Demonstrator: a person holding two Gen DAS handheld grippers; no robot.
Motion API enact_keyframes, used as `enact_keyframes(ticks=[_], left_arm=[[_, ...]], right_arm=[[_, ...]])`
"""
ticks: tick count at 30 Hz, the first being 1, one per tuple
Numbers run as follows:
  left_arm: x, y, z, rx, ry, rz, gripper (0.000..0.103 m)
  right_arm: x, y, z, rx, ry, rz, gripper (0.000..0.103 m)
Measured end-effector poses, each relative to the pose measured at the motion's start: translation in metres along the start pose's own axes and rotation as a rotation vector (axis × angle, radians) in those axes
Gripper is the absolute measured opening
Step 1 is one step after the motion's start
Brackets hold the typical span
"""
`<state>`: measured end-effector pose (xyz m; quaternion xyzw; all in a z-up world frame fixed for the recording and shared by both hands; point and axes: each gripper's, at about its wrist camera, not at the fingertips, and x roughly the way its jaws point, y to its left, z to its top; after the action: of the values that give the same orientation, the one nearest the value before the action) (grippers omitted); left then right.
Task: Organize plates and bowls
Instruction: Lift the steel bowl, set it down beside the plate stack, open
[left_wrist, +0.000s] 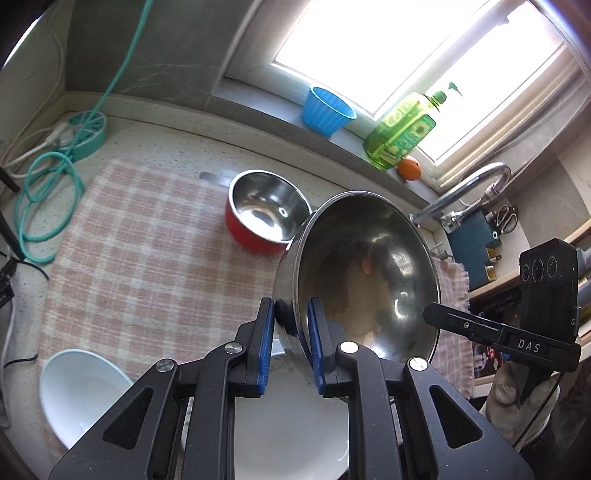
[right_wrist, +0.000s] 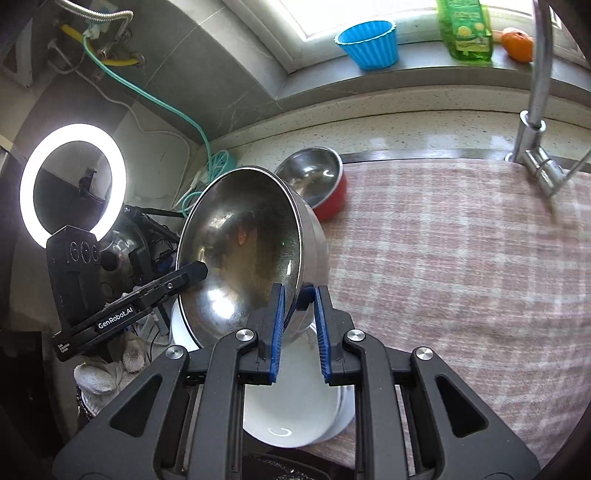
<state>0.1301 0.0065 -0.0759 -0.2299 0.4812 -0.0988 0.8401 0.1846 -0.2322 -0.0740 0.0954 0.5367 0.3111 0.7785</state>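
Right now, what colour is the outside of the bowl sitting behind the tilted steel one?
Red outside, bare steel inside: the red bowl, clearest in the left wrist view.

A pink-and-white checked cloth (left_wrist: 147, 236) fills the centre of the left wrist view, with a red-sided steel bowl (left_wrist: 264, 214) above centre and a shiny silver bowl (left_wrist: 362, 273) right of centre. White plates (left_wrist: 79, 395) sit lower left; a blue ribbed cup (left_wrist: 327, 110) and a green bottle (left_wrist: 402, 133) stand upper right.
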Motion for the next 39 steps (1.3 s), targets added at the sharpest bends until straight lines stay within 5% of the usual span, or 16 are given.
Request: enact_keyframes(ticks=[19, 39], left_arm=[[0.095, -0.112, -0.068, 0.168, 0.244, -0.060, 0.018], [0.116, -0.125, -0.092, 0.192, 0.326, -0.056, 0.019]], right_arm=[[-0.047, -0.147, -0.080, 0.242, -0.010, -0.133, 0.017], [-0.036, -0.175, -0.098, 0.275, 0.018, -0.170, 0.017]])
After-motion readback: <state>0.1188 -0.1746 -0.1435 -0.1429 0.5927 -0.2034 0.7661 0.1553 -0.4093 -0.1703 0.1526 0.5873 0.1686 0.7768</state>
